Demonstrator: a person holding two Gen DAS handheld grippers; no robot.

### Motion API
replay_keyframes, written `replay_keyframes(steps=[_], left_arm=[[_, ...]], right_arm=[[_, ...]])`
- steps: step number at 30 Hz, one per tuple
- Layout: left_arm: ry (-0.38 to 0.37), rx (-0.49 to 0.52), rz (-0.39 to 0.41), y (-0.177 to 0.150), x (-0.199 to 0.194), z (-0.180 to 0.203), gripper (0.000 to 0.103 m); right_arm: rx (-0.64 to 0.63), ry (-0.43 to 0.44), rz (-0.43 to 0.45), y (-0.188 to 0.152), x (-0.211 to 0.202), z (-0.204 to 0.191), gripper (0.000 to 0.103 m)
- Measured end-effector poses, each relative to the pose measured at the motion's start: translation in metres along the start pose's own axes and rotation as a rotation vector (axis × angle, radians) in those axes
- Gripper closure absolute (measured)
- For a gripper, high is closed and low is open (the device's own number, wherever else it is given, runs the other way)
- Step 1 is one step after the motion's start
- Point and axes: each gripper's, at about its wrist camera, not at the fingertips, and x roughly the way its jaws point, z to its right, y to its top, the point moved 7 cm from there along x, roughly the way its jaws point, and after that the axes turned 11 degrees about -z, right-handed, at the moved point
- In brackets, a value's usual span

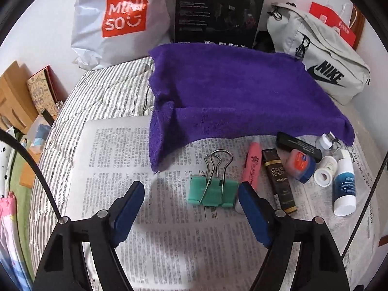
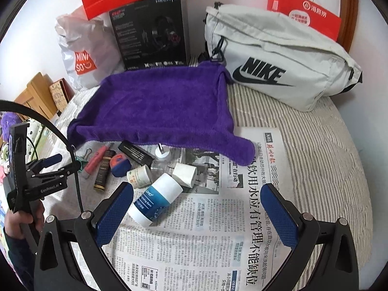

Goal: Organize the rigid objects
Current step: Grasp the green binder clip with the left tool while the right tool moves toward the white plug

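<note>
A green binder clip (image 1: 212, 190) lies on the newspaper (image 1: 169, 242) just ahead of my open, empty left gripper (image 1: 191, 189). To its right lie a pink highlighter (image 1: 252, 165), a dark gold-trimmed tube (image 1: 278, 179), a blue-and-orange jar (image 1: 300, 163), a black tube (image 1: 298, 145), a small white roll (image 1: 325, 171) and a white-and-blue bottle (image 1: 344, 186). A purple towel (image 1: 230, 89) lies behind them. My right gripper (image 2: 196, 189) is open and empty; the bottle (image 2: 157, 198) lies by its left finger, a white plug (image 2: 185, 173) beyond. The left gripper (image 2: 48, 167) shows at left.
A Miniso bag (image 1: 121, 21), a black headset box (image 1: 218, 9), a grey Nike bag (image 2: 278, 60) and red paper bags (image 2: 305, 12) stand along the wall behind the towel. The striped bedcover (image 2: 327, 157) extends right of the newspaper. The bed edge drops off at left.
</note>
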Motion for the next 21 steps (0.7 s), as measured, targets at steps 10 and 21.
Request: replay_keyframes(steps=[10,21], left_arm=[[-0.059,0.067,0.022,0.002,0.005,0.011,0.046],[-0.024,0.134,-0.002,-0.007,0.012,0.013,0.055]], right_arm=[[0.015,-0.013,-0.05,0.002,0.024,0.012,0.0],[0.044,-0.022,-0.091,0.001,0.039,0.029,0.0]])
